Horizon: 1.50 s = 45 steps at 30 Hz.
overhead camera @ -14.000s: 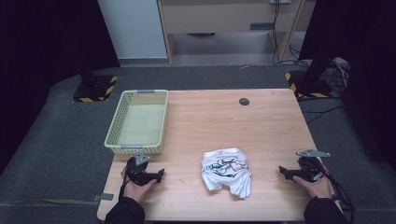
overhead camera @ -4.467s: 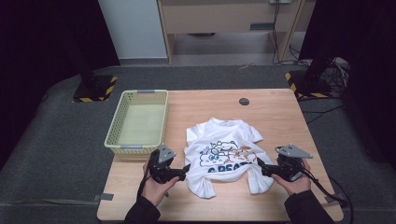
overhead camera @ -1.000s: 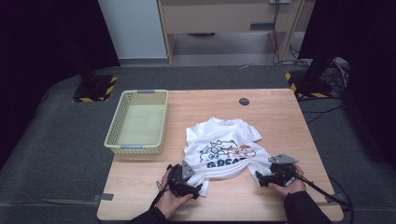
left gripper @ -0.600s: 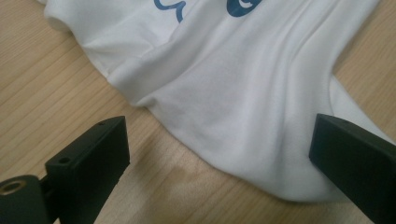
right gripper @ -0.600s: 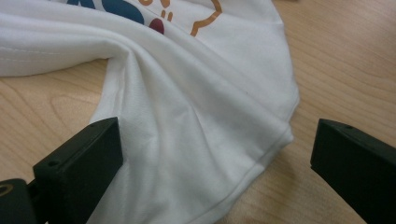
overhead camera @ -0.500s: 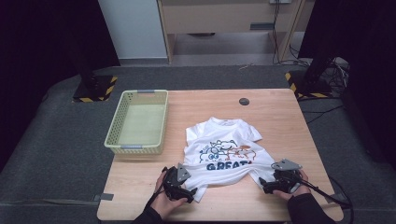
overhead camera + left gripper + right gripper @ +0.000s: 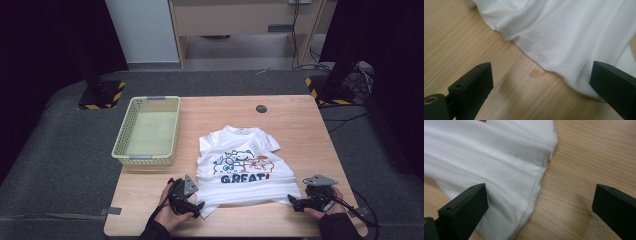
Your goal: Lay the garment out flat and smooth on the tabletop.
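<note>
We are working at a wooden table where a white T-shirt is lying spread flat, print up, reaching toward the near edge. A pale green basket is sitting by the left edge. Our left gripper is hovering at the shirt's near left hem, jaws spread wide, gripping nothing. Our right gripper is standing equally wide at the near right hem corner.

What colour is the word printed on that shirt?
Dark blue letters on the white shirt, clearest in the high view.
</note>
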Motion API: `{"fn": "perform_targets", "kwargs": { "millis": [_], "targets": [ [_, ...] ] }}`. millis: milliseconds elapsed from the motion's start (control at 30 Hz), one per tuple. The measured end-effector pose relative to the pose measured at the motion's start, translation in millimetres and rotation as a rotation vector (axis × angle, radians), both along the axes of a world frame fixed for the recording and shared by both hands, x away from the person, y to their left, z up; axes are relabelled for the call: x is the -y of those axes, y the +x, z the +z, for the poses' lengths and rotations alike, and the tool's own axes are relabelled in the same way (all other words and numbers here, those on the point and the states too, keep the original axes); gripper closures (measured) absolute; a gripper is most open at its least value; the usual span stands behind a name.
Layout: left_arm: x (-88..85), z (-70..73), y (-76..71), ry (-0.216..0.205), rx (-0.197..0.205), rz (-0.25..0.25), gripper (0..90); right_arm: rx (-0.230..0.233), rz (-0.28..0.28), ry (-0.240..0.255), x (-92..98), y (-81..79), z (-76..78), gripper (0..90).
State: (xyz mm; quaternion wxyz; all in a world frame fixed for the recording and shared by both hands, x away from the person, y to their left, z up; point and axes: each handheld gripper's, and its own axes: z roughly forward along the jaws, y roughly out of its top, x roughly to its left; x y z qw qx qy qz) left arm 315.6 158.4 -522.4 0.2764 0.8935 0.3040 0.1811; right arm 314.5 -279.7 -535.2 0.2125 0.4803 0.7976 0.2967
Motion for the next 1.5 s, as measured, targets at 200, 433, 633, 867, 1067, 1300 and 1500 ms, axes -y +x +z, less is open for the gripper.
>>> {"fn": "perform_targets", "kwargs": {
  "millis": [200, 433, 633, 867, 1067, 1300, 1500],
  "targets": [
    [-10.6, 3.1, 3.9, -0.038, -0.012, 0.062, 6.5, -0.006, -0.021, 0.001, 2.2, 0.5, 3.2, 1.6],
    [-1.2, 6.8, -9.7, -0.113, -0.027, 0.087, 6.0, 0.026, -0.033, 0.049, 3.8, 0.4, 7.8, 2.3],
    [12.4, 1.5, -16.0, -0.06, -0.007, 0.055, 5.9, 0.016, -0.02, 0.054, 1.5, 0.3, 7.1, 2.2],
    [14.9, -2.8, -17.0, -0.031, -0.009, 0.021, 5.2, -0.013, -0.023, 0.024, 0.8, 1.7, 1.9, 2.0],
    [13.9, -2.1, -18.1, -0.025, -0.024, -0.058, 5.1, -0.033, -0.023, 0.011, 1.7, -0.9, 0.7, 2.0],
    [7.3, -2.2, -15.9, -0.033, -0.05, -0.106, 4.9, -0.07, -0.008, 0.016, 9.4, -7.3, 1.6, 1.9],
    [8.4, -1.2, -17.3, -0.017, -0.053, -0.153, 5.0, -0.096, 0.021, 0.0, 11.9, -12.2, 3.5, 2.0]
  ]
}}
